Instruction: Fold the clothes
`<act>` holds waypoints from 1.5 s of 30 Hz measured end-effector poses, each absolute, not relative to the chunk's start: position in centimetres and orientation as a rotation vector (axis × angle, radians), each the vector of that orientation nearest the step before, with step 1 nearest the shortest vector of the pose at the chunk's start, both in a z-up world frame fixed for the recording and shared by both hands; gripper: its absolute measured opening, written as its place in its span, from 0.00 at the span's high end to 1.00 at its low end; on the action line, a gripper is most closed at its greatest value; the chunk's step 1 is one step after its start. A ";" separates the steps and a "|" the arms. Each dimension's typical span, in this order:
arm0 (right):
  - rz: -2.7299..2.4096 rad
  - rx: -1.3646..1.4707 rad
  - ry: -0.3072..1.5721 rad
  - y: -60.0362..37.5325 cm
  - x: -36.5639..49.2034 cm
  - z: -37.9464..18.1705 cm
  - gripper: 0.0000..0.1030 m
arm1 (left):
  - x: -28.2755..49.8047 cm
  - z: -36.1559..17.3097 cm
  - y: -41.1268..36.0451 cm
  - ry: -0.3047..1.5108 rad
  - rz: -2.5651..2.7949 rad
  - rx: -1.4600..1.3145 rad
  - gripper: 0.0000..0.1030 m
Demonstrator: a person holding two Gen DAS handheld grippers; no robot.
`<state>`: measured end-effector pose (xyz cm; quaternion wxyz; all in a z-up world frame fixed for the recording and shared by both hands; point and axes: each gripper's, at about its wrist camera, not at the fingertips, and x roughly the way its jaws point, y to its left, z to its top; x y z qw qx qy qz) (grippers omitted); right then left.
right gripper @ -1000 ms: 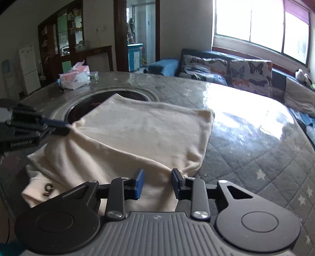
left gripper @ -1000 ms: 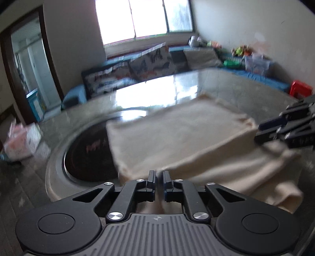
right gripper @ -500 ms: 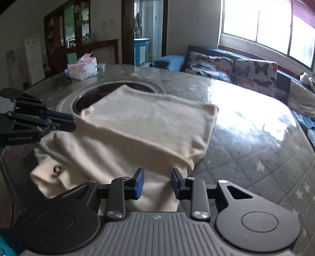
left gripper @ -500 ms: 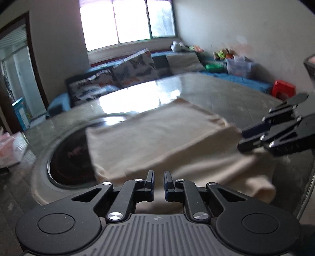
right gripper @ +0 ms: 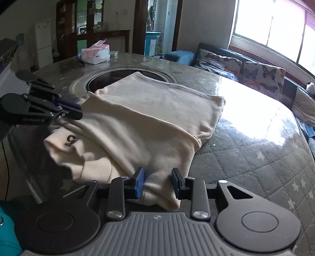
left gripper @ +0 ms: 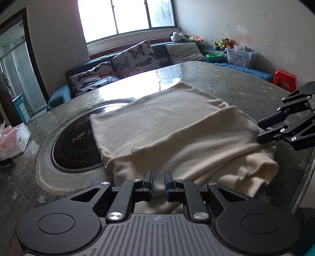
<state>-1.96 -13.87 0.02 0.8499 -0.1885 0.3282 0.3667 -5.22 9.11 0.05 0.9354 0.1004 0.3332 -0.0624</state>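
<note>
Grey quilted cloth covers the big round table (right gripper: 256,157), and its far half beyond the garment lies bare and glossy under the window (left gripper: 126,15) light. A dark round hob (left gripper: 74,149) is sunk into the table top; the cream sweater (right gripper: 153,122) overlaps its rim on one side. The sweater lies partly folded near the table's near edge, its long axis running across both views from one gripper to the other, a folded flap laid over the flat body. One bunched end, with a small brown mark on it, sits at the table's edge by the left gripper (left gripper: 158,183). A sofa (left gripper: 118,65) with butterfly cushions stands beyond the table under the window, and a red stool (left gripper: 284,77) stands off to one side by the wall. A tissue box (right gripper: 95,54) sits on the table well apart from the sweater.

The left gripper's jaws stand slightly apart, over the sweater's near edge, and no cloth shows pinched between them. The right gripper (right gripper: 158,182) has its jaws wider apart with a hanging fold of sweater between them; whether the pads press it I cannot tell.
</note>
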 end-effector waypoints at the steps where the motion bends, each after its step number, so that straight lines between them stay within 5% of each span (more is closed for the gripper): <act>1: 0.777 -0.392 0.688 -13.9 -1.8 0.3 0.71 | -5.0 0.3 9.0 0.672 -0.129 0.202 0.87; 13: 0.764 -0.330 0.670 -10.5 3.5 -0.1 0.71 | -0.9 -0.9 9.3 0.691 -0.089 0.135 0.86; 18: 0.776 -0.346 0.673 -10.8 2.8 -0.2 0.70 | -2.7 -0.3 9.6 0.681 -0.109 0.153 0.84; 21: 0.812 -0.384 0.664 -11.3 1.0 0.3 0.70 | -4.3 0.1 9.5 0.675 -0.133 0.187 0.73; 45: 1.007 -0.386 0.661 -6.2 -1.7 -0.1 0.69 | -11.3 0.6 8.4 0.642 -0.203 0.326 0.68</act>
